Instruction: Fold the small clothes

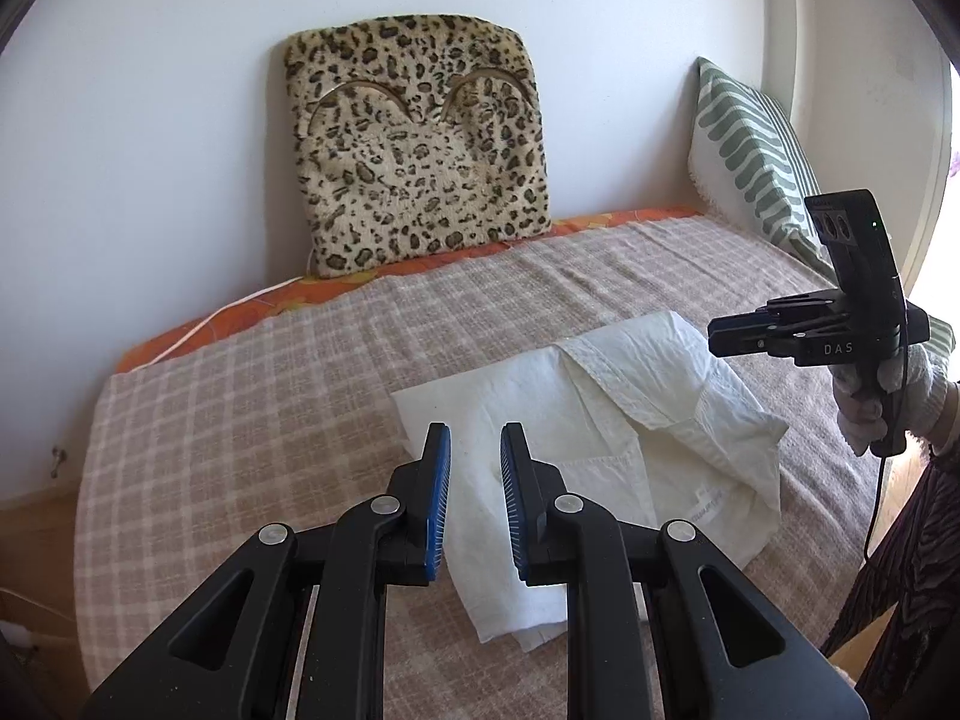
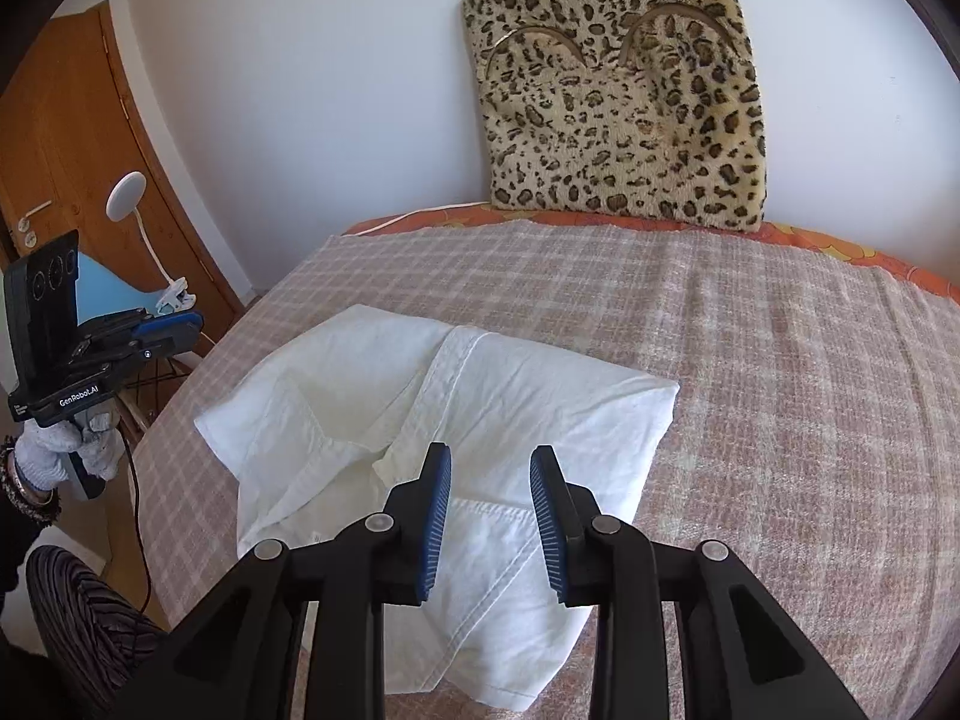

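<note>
A white garment (image 1: 600, 420) lies partly folded on the bed's checked blanket (image 1: 240, 408), toward the near edge. The left tool (image 1: 474, 498) hangs above it, jaws slightly apart and empty; the right tool (image 2: 489, 516) likewise, gap a little wider. Only the left view shows a green-patterned pillow (image 1: 744, 144) by the window side; only the right shows a wooden door (image 2: 66, 138) and clip lamp (image 2: 129, 198) (both see the leopard cushion (image 1: 414, 138)).

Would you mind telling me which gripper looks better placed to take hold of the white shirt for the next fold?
Probably the right gripper: its open fingers hang over the white shirt, near its collar. The left gripper hangs open over the shirt's edge.
</note>
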